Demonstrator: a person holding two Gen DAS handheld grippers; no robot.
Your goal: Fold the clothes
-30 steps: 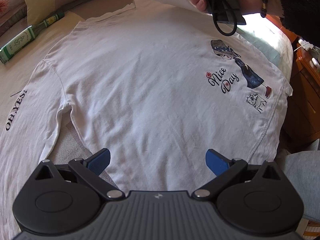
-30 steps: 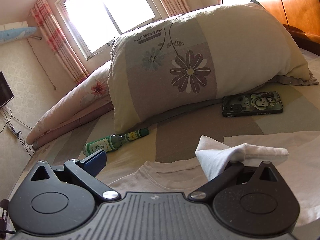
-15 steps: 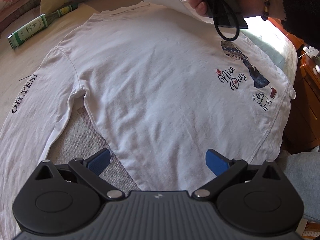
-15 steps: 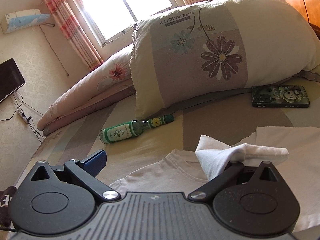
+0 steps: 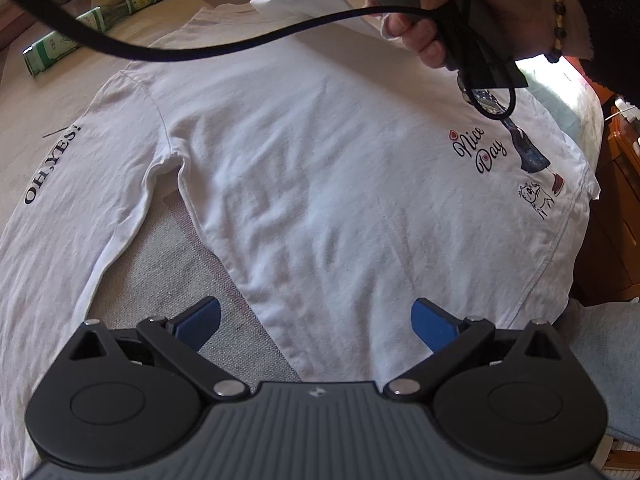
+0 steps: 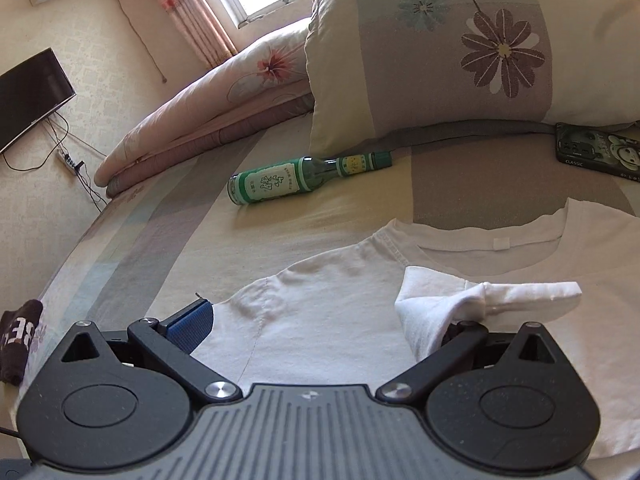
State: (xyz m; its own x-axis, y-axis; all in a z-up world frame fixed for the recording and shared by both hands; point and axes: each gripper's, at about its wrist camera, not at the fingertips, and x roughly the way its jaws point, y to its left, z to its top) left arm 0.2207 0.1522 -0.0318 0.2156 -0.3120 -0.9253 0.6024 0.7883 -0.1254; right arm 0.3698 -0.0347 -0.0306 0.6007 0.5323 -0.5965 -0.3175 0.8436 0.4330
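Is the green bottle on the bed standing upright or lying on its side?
Lying on its side. The green bottle rests lengthwise on the bed, its cap end toward the floral pillow.

The left wrist view sits just behind the left tool (image 5: 314, 320), looking down close over the white shirt (image 5: 320, 168) toward its collar. The right wrist view sits behind the right tool (image 6: 328, 320), low near the collar, facing the pillow (image 6: 460, 48). Both views share the shirt and the green bottle (image 5: 92, 28) (image 6: 304, 178) ahead.
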